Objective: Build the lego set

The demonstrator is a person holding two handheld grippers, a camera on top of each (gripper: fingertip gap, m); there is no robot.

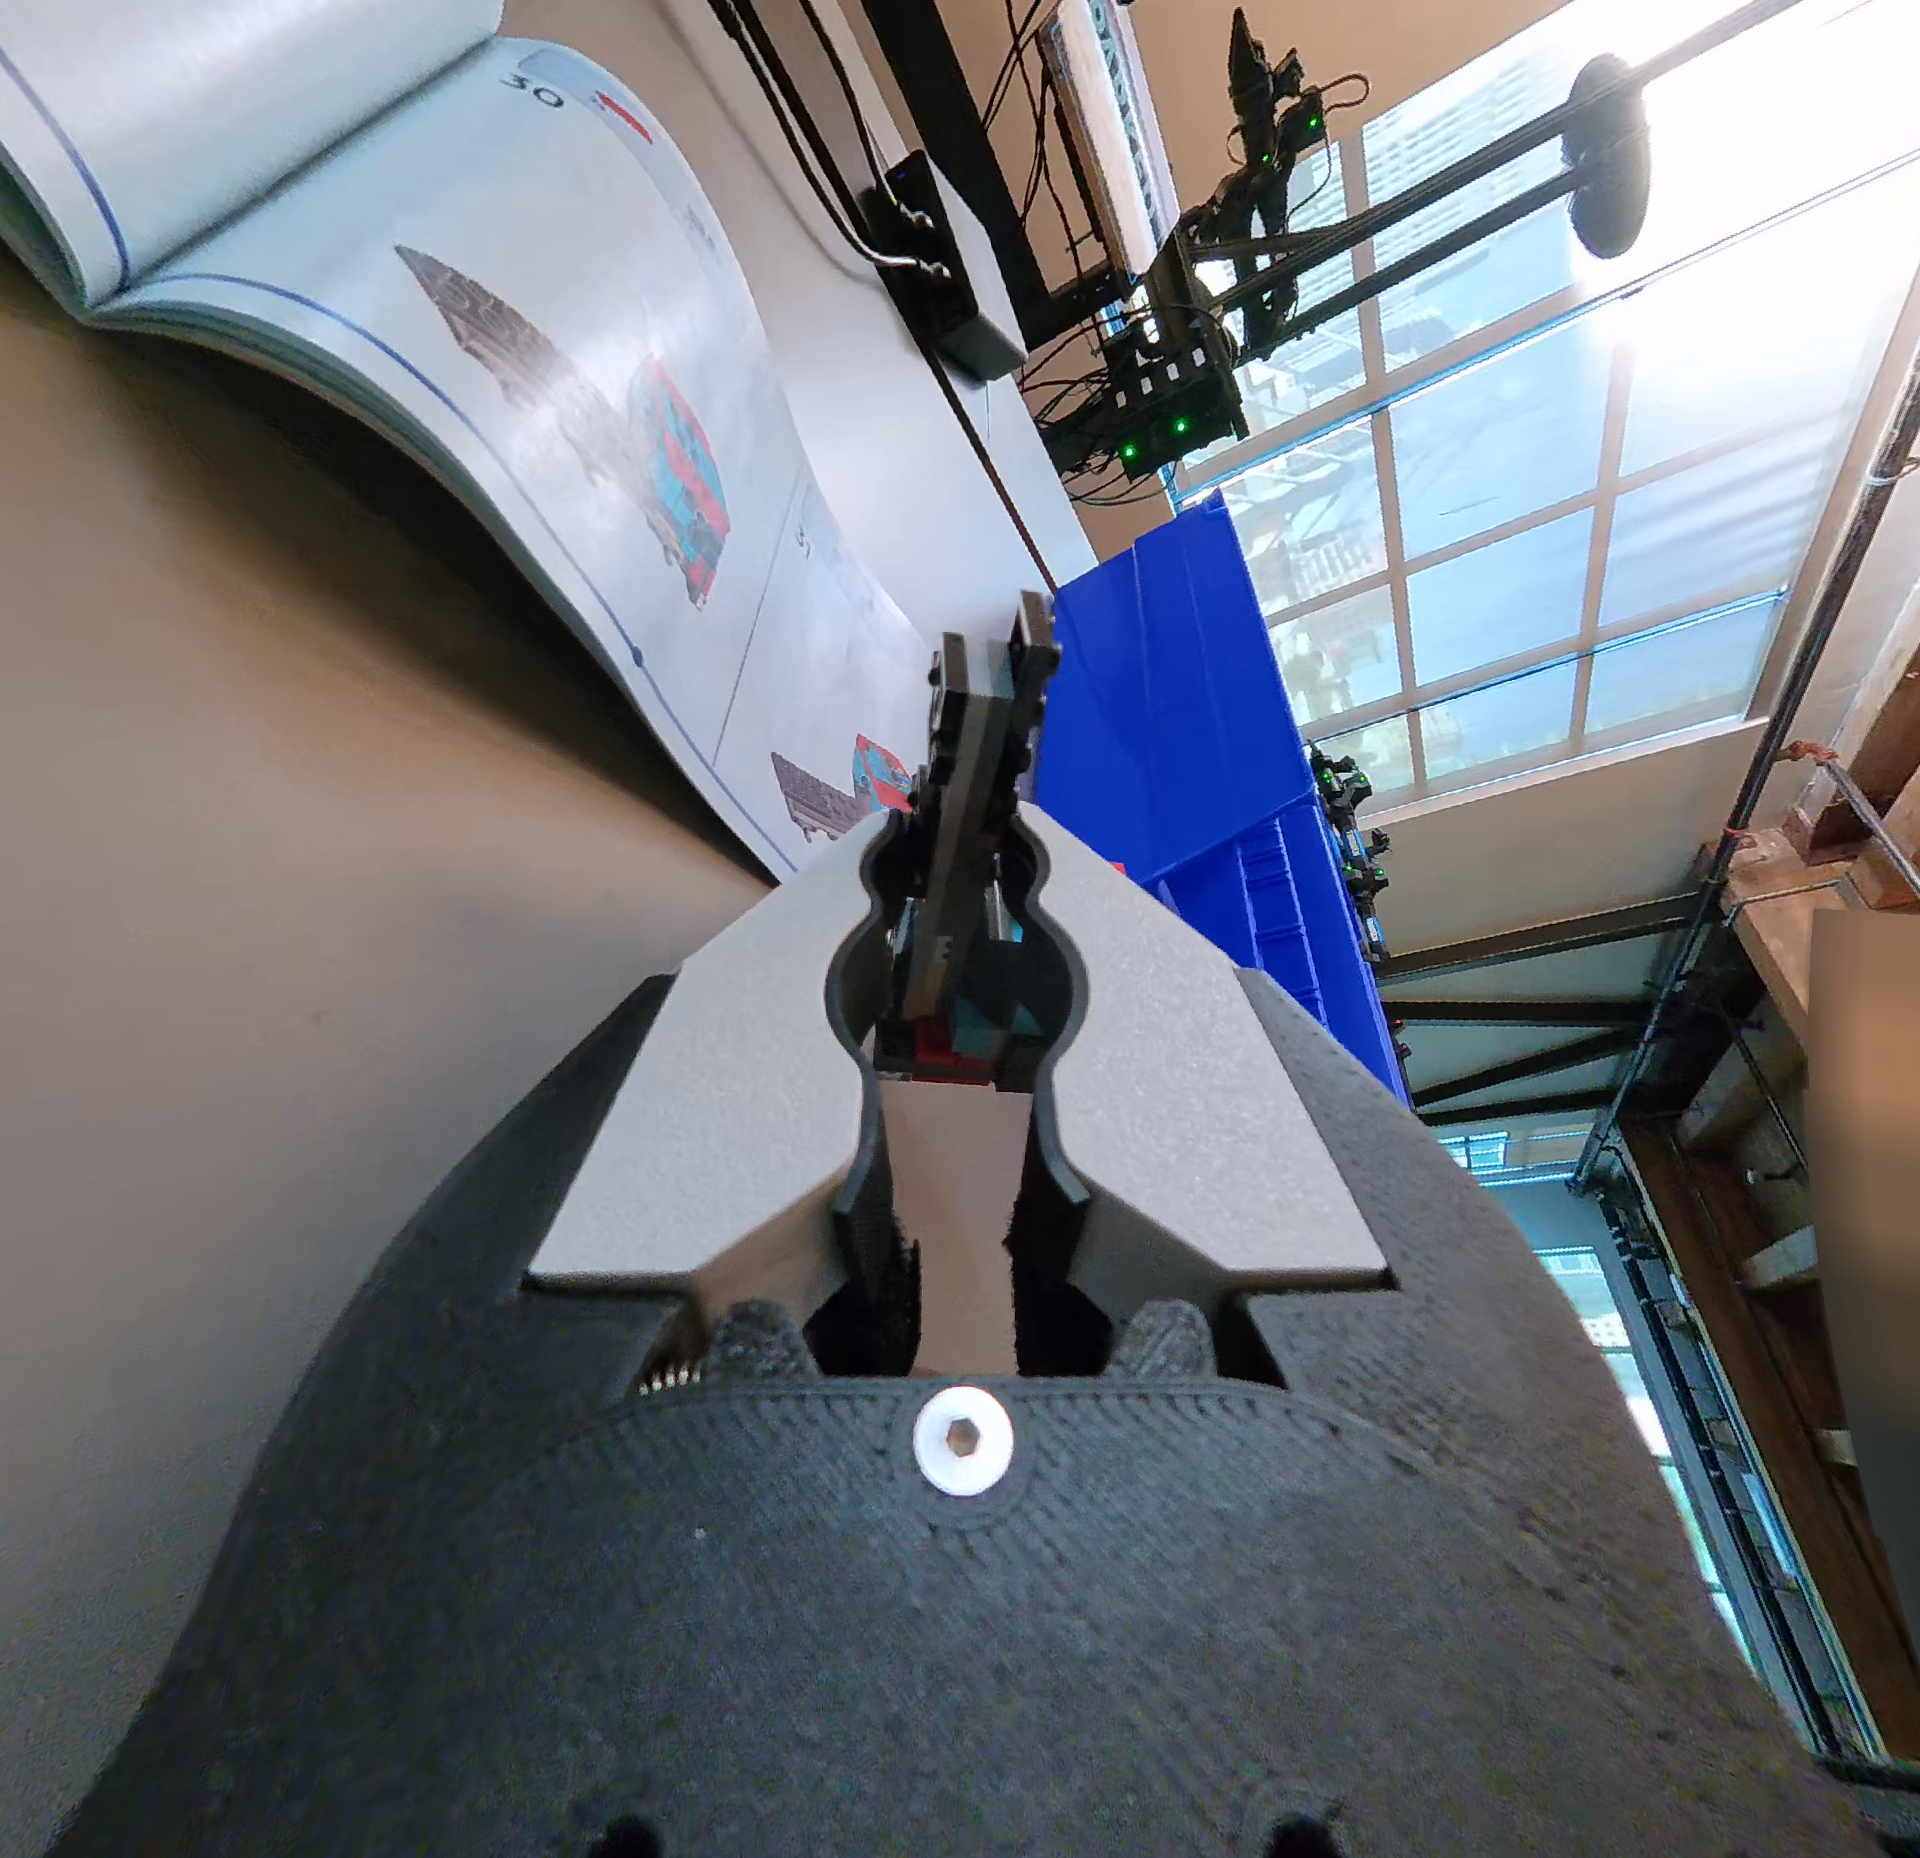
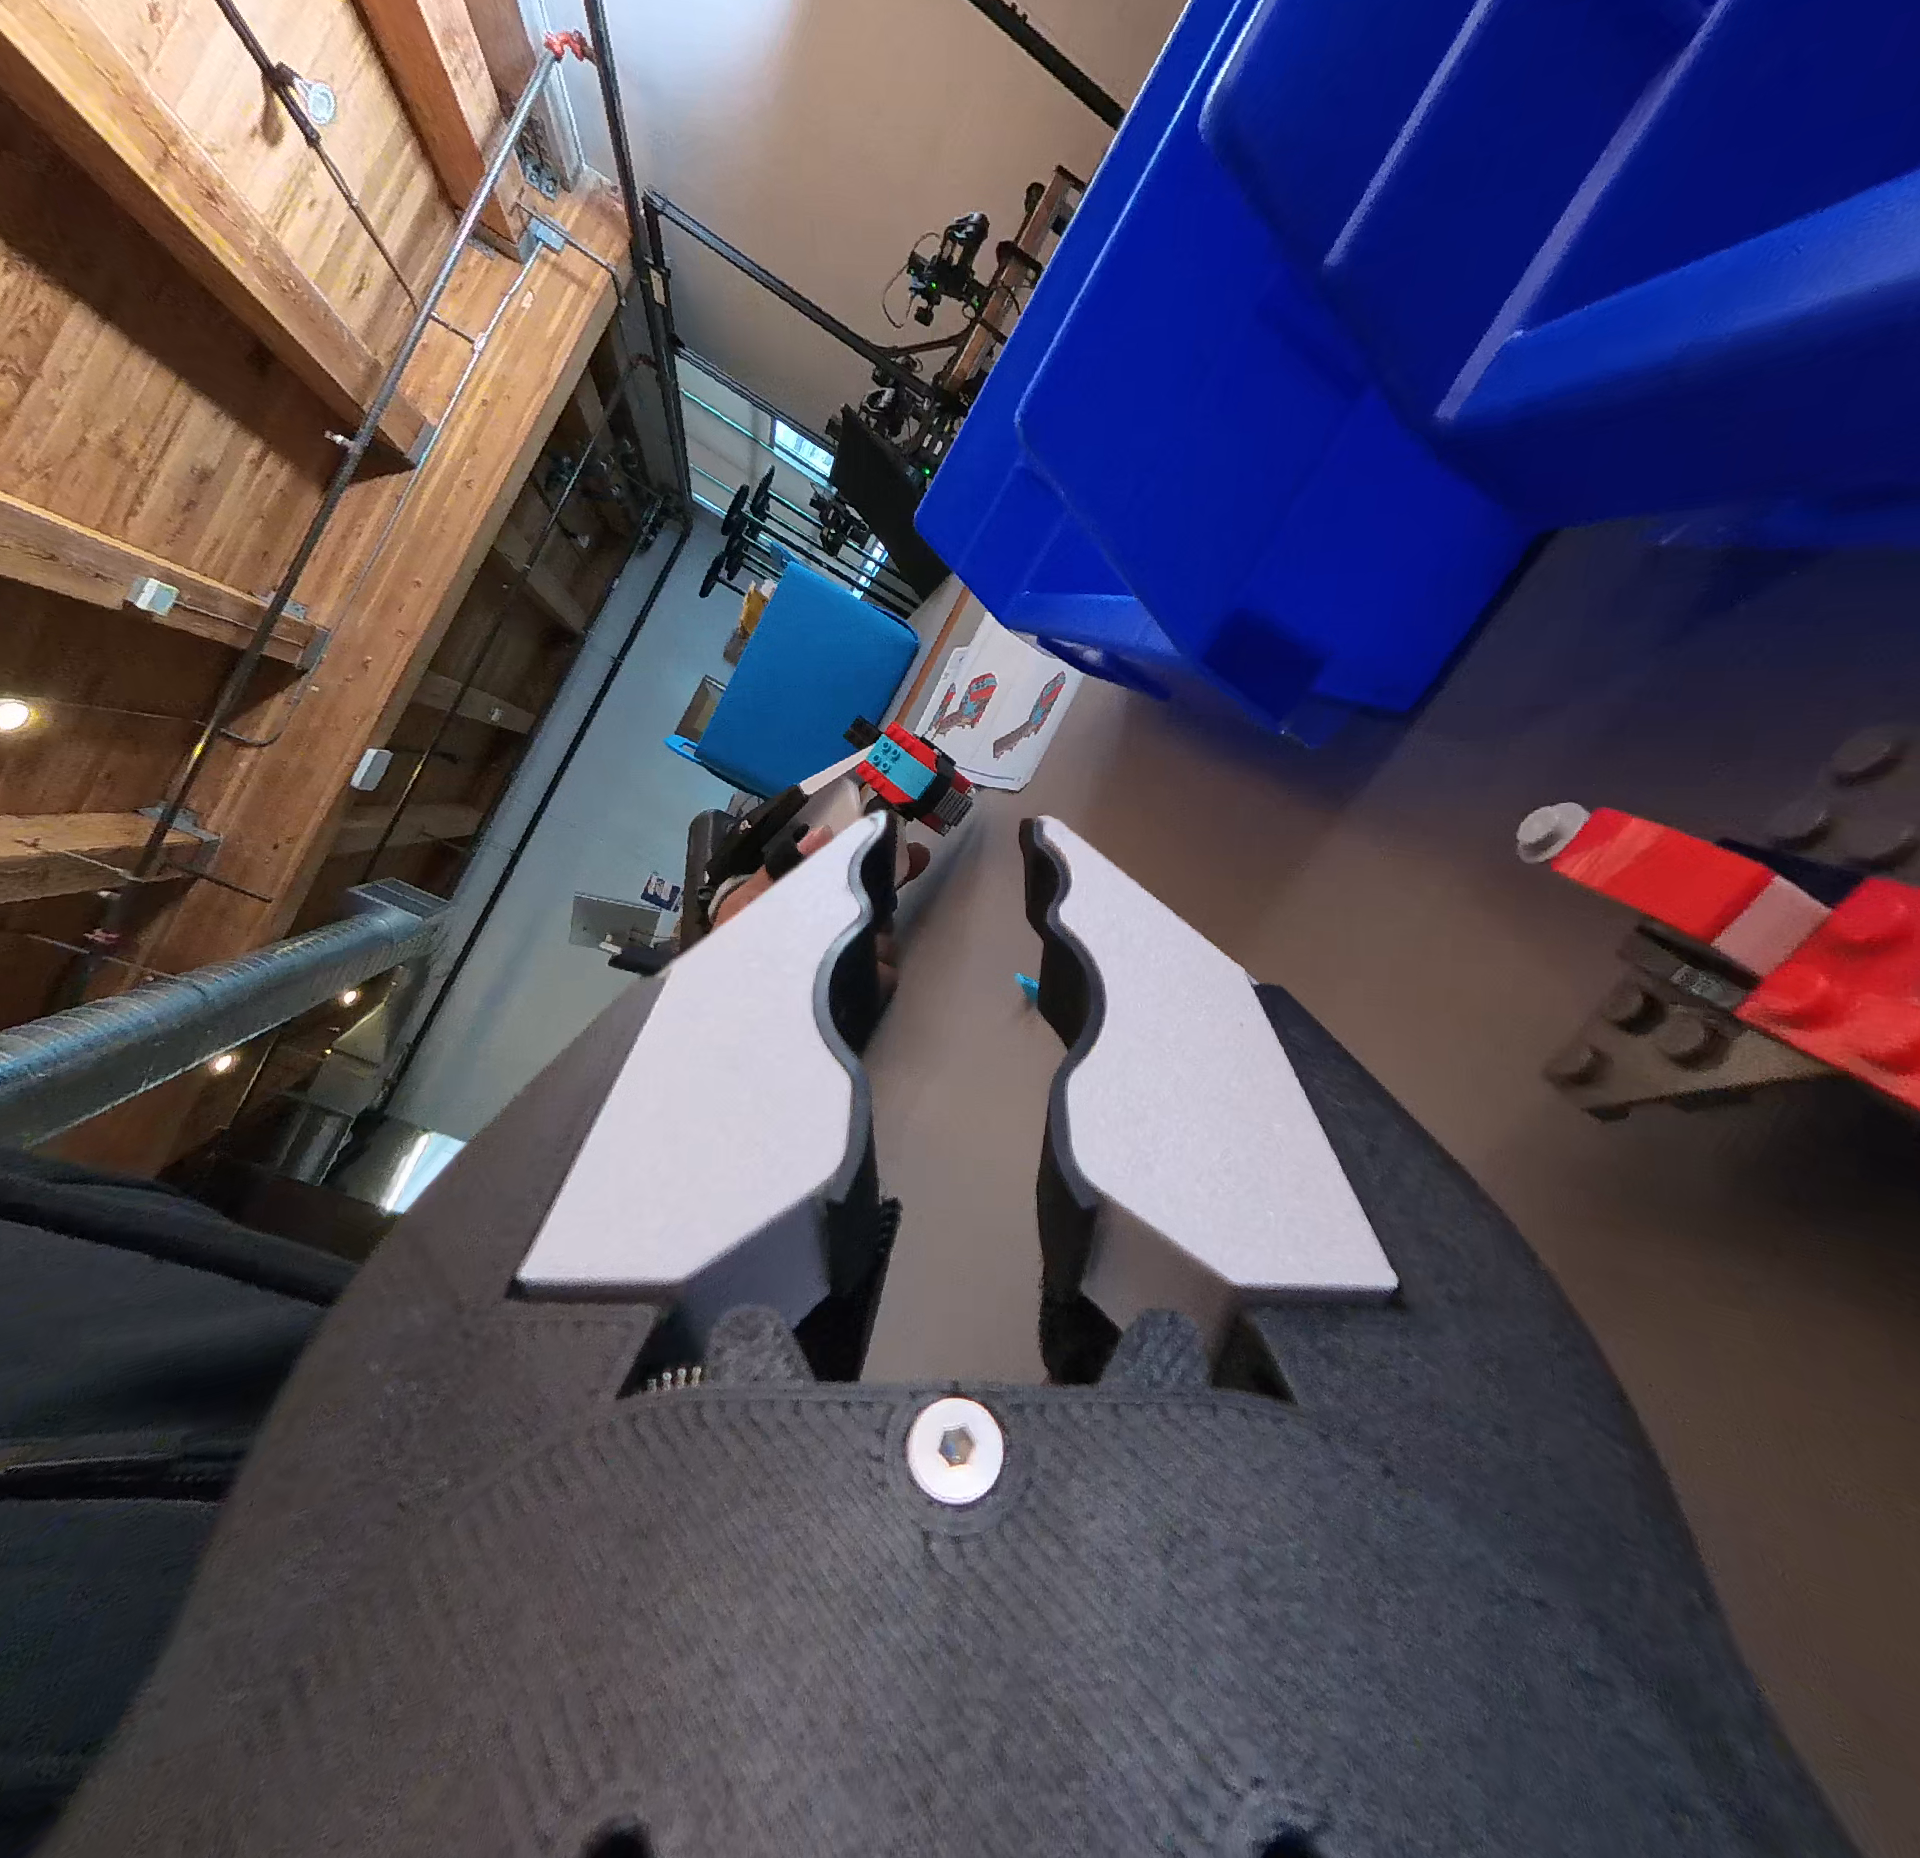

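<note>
1. Left wrist view: the left gripper (image 1: 956,852) was seen closed around a half-built model (image 1: 971,873) of grey, black, red and teal bricks, which was held clear of the worktop (image 1: 260,873). The model was clamped across its narrow middle, with a long stretch of plates reaching out past the fingers (image 1: 748,1039). A twist or pull at that far end was judged likely to lever plates apart or to make the model pivot in the grip.
2. An open instruction booklet (image 1: 468,354) lay on the worktop just beyond the model, and blue bins (image 1: 1153,728) stood behind it. A swing of the model into either was judged able to knock bricks loose.
3. Right wrist view: the right gripper (image 2: 956,842) was seen parted a moderate way and holding nothing. The held model (image 2: 914,774) showed far ahead, in the other gripper.
4. A second red and dark grey piece of the build (image 2: 1745,977) lay on the worktop (image 2: 1351,1289) to the right, outside the fingers (image 2: 1143,1060). A blind sideways sweep was judged likely to shove it or strike the blue bins (image 2: 1351,406).
5. A small teal brick (image 2: 1025,985) lay by the inner edge of one finger; it could be nudged away unnoticed.
</note>
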